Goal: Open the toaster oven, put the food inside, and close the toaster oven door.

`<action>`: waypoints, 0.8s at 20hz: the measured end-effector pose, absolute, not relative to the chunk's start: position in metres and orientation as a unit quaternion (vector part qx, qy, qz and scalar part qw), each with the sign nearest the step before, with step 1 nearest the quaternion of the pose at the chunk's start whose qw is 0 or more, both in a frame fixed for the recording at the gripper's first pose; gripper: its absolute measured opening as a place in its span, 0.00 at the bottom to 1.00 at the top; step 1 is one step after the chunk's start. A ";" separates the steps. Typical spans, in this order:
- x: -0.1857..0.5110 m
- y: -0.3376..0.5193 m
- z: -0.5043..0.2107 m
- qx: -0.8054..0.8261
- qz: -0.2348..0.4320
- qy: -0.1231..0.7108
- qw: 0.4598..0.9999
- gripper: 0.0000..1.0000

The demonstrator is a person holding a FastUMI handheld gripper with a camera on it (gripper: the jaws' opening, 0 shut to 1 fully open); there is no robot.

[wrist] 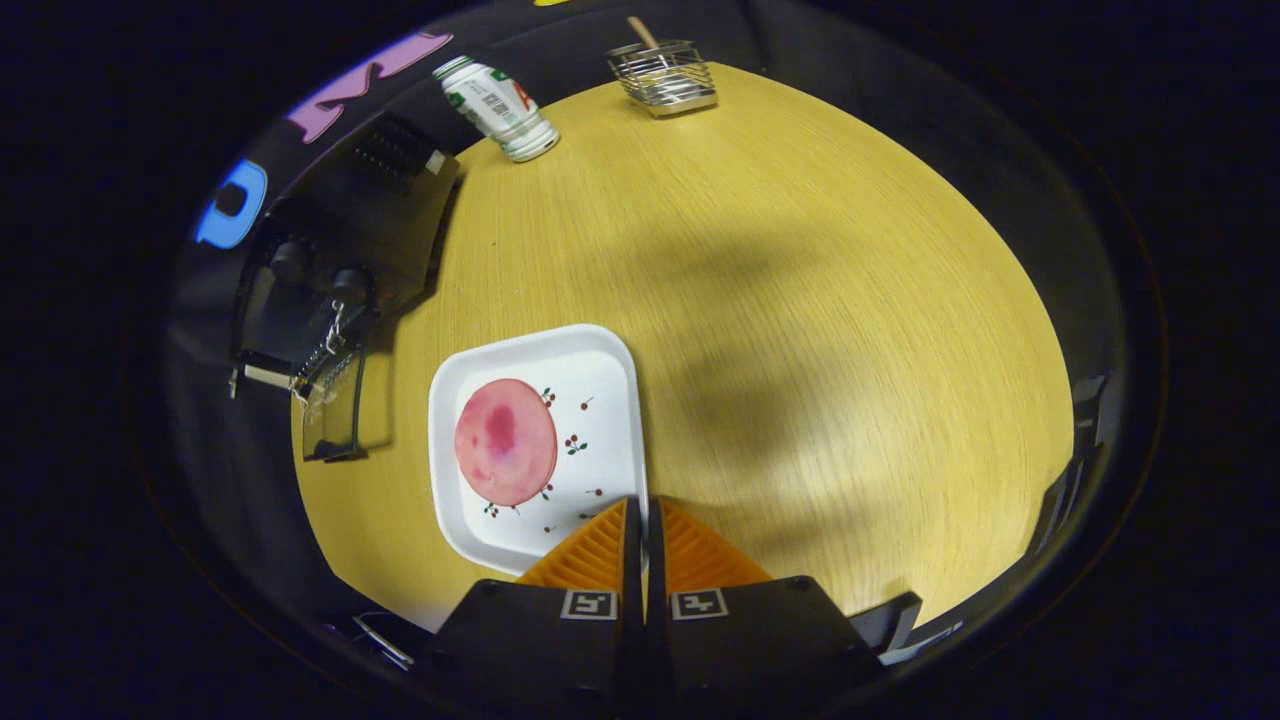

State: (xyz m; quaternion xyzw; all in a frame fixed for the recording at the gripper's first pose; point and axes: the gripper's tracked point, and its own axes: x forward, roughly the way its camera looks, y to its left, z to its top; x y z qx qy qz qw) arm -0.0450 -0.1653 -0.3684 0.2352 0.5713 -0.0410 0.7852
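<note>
Fingers [640, 515] pinch the plate [610, 345] rim; your oven [340, 250] door (beyond-left) hangs open, so loading the food [505, 442] and closing remain.

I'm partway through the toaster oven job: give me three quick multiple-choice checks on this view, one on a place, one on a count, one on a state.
1. Where is the white plate relative to the gripper?
A. Its near edge pinched between the fingers
B. Far beyond the fingers, beside the can
C. Inside the toaster oven

2. How many slices of pink food lie on the plate?
A. None
B. One
C. Three

3. What state is the toaster oven door in?
A. Shut flush
C. Removed and lying on the plate
B. Swung open

Answers: 1 A, the plate's right rim runs into the narrow gap between the closed fingers. 2 B, a single round pink slice sits on it. 3 B, the glass door hangs out from the oven front over the wooden table.
</note>
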 end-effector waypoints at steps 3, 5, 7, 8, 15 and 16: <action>-0.055 -0.147 -0.359 0.308 -0.053 0.547 0.777 0.05; -0.063 -0.134 -0.347 0.367 -0.063 0.522 0.767 0.05; -0.070 -0.127 -0.339 0.405 -0.074 0.501 0.761 0.05; -0.074 -0.125 -0.334 0.418 -0.078 0.490 0.761 0.05; -0.107 -0.112 -0.318 0.486 -0.114 0.437 0.748 0.05; -0.114 -0.112 -0.320 0.487 -0.121 0.435 0.747 0.05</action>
